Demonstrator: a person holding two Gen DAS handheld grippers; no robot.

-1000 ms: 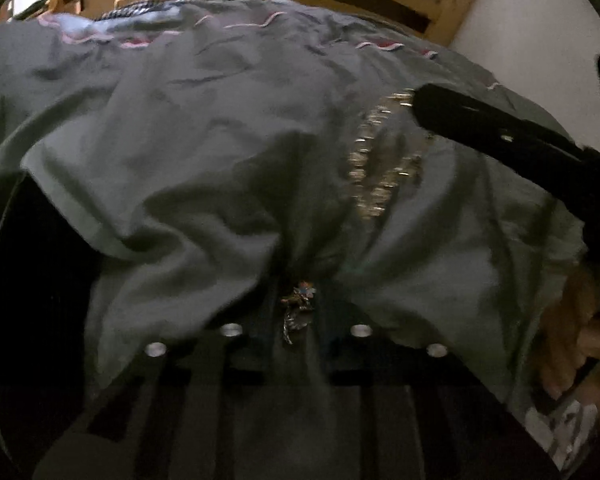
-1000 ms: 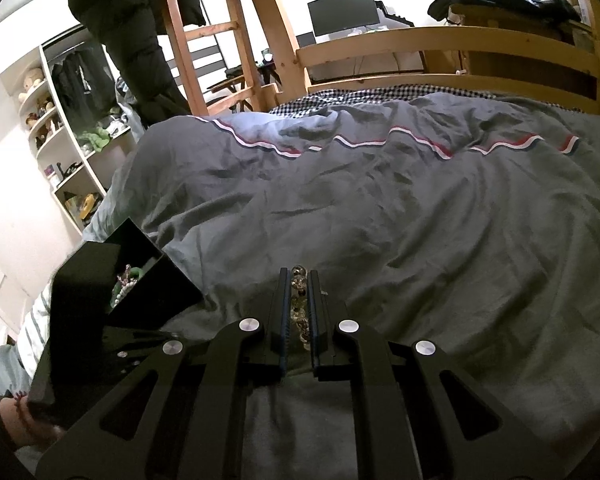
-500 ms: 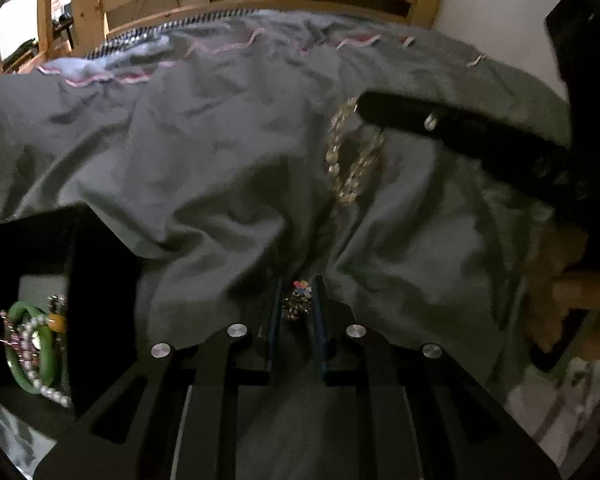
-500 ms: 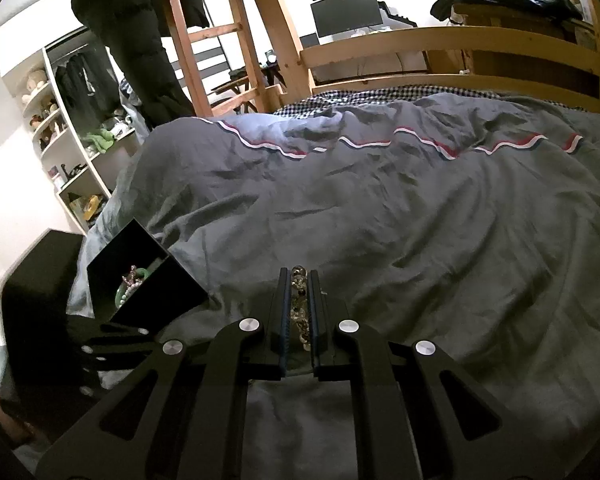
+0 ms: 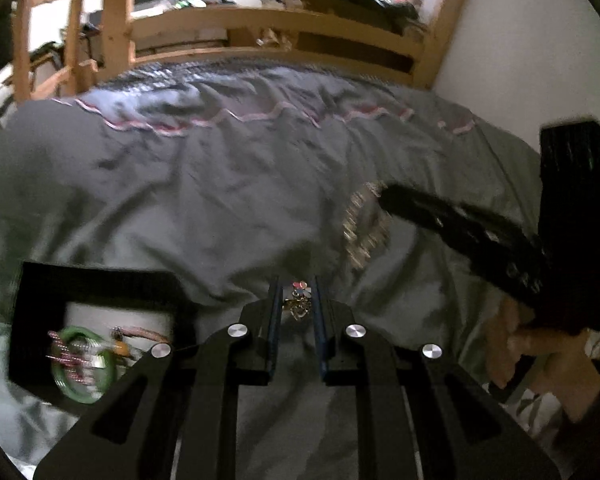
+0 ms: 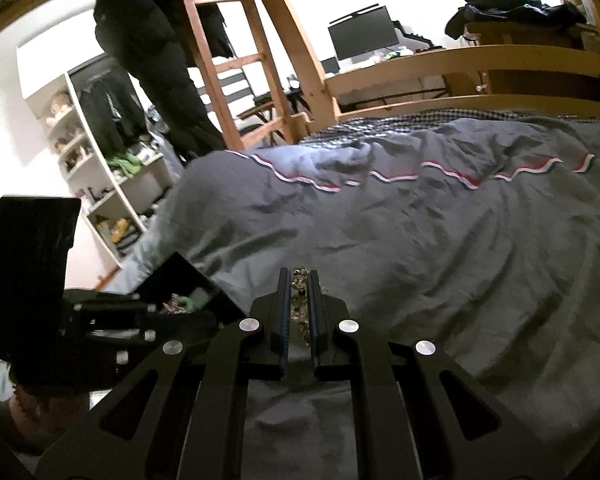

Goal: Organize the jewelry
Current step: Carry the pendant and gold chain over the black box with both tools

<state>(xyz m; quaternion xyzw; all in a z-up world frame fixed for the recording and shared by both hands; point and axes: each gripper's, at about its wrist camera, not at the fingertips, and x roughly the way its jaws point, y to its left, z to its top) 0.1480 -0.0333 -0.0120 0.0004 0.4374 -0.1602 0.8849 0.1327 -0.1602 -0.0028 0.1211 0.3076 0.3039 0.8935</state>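
Your left gripper (image 5: 296,304): narrow gap, pinches small flower charm (image 5: 299,300) above grey duvet (image 5: 180,200). Your right gripper (image 6: 299,308): nearly closed, grips beaded chain (image 6: 299,304). Black jewelry box (image 5: 96,312) near left.

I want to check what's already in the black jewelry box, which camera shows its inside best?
The left wrist view: the black jewelry box faces the camera, showing a green bangle and beaded strands, though blurred. The right wrist view catches only its corner behind the left gripper.
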